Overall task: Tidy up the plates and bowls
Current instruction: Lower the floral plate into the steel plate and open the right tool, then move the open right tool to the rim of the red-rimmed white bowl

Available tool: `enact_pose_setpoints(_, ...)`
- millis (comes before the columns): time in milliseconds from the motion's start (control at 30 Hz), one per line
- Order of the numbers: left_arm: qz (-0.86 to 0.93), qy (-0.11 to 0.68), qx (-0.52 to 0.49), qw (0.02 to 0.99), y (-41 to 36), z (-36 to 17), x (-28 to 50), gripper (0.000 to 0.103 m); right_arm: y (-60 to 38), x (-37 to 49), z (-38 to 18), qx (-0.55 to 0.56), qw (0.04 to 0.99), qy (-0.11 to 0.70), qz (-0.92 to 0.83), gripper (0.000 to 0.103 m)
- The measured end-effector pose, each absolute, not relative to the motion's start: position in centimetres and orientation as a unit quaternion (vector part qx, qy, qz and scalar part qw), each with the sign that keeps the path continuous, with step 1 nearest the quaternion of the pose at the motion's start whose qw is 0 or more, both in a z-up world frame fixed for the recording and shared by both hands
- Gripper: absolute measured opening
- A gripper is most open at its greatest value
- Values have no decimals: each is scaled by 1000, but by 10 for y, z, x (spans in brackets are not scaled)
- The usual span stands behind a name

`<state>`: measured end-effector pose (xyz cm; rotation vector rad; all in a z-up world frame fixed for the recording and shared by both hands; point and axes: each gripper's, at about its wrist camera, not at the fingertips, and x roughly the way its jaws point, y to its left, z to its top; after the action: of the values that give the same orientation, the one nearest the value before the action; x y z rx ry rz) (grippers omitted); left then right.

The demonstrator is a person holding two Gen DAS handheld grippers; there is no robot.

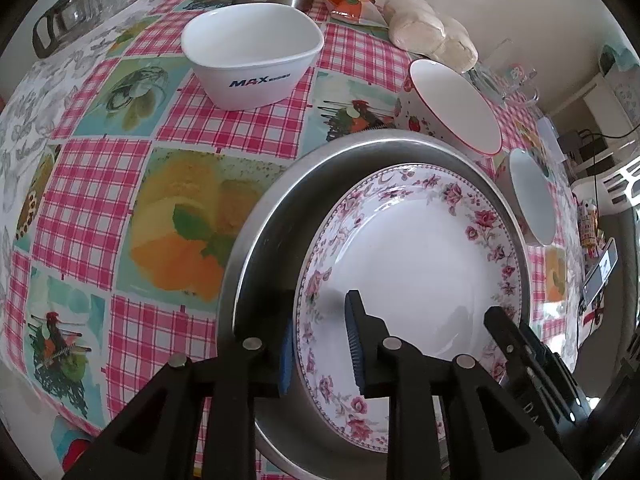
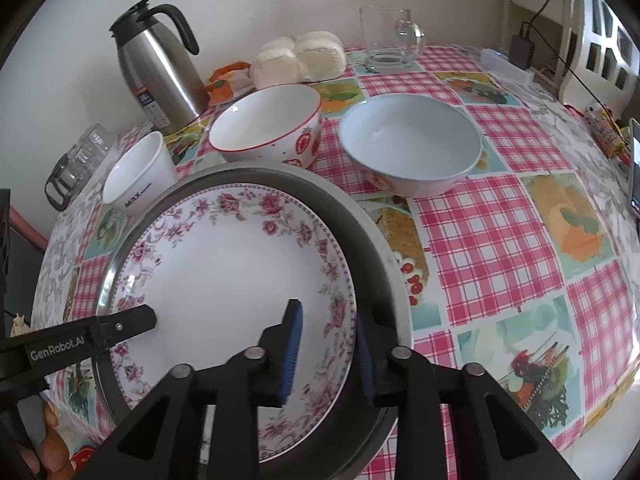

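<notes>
One white round plate with a pink floral rim [image 2: 224, 276] lies inside one round grey metal tray [image 2: 376, 248] on the desk [image 2: 500, 216]. Three bowls stand behind it: one white squarish bowl printed MAX [image 1: 252, 64], one white round bowl with a red rim and strawberry pattern [image 2: 268, 124], one pale blue-white round bowl [image 2: 412, 140]. Left claw [image 1: 320, 344]: blue-padded fingers [image 1: 354, 344] slightly apart and straddling the near-left rim of the floral plate, one inside, one outside between plate and tray wall; whether the pads press on the rim cannot be told. Right claw [image 2: 328, 356]: fingers a little wider apart, straddling the plate's right rim the same way, with a gap visible beside the inner pad. Desk is covered with a pink-checked oilcloth with food pictures. Also on it: one steel thermos jug with black handle [image 2: 160, 68], one clear glass mug [image 2: 388, 36], a bag of pale bread rolls [image 2: 300, 60]. Cream wall behind.
</notes>
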<state>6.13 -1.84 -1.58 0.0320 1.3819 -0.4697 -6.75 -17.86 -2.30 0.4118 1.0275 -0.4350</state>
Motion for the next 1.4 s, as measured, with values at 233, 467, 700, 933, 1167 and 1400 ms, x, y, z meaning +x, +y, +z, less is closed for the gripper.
enact_pose_setpoints(233, -206, 619, 17, 757, -18, -6, 63, 30, -176, -69, -12, 176, 841, 465, -213, 34)
enact_pose_setpoints(467, -202, 594, 22, 778, -20, 9, 63, 55, -176, -72, 1, 163, 857, 437, -219, 58)
enact_pose_setpoints(700, -204, 588, 40, 782, -29, 10, 64, 65, -171, -72, 7, 137, 868, 425, -220, 75)
enact_pose_setpoints(933, -209, 575, 50, 790, -30, 14, 60, 75, -175, -73, 4, 131, 864, 428, -231, 88)
enact_pose_setpoints(1167, -196, 557, 54, 805, -28, 18, 61, 88, -183, -77, 3, 141, 859, 429, -240, 102)
enact_pose_setpoints(1400, -167, 542, 60, 822, -25, 17, 63, 94, -183, -77, 4, 124, 861, 429, -242, 103)
